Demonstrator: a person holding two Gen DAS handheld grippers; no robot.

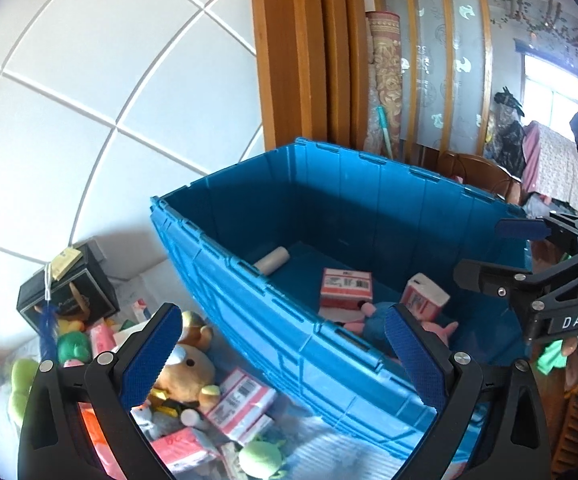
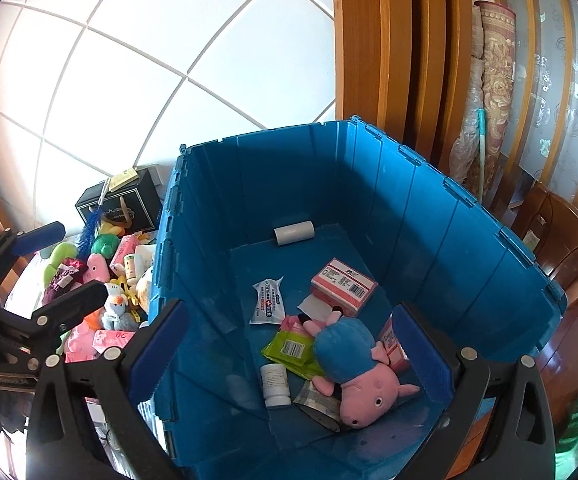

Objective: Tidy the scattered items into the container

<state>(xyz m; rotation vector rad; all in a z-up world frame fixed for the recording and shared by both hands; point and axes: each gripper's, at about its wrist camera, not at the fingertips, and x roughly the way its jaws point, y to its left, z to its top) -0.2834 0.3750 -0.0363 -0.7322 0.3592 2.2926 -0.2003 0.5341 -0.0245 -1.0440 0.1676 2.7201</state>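
A large blue bin [image 2: 409, 208] stands open against the white wall. Inside lie a pink pig plush in a blue dress [image 2: 353, 364], a pink box [image 2: 343, 286], a white roll [image 2: 294, 233], a white bottle [image 2: 275, 384], a green packet [image 2: 291, 346] and a white pouch [image 2: 268, 300]. My right gripper [image 2: 291, 354] hangs open above the bin, nothing between its pads. Left of the bin [image 1: 249, 272], my left gripper [image 1: 283, 360] is open and empty over its wall and the pile. A brown bear plush [image 1: 187, 372] and a barcoded pink box [image 1: 241, 400] lie there.
The pile left of the bin also holds a green plush [image 1: 263, 456], a black box [image 1: 69, 292] and a blue feather brush [image 1: 49, 328]. Wooden door frames [image 2: 369, 60] and a rolled carpet [image 2: 493, 80] stand behind the bin. A wooden chair [image 2: 561, 240] is at its right.
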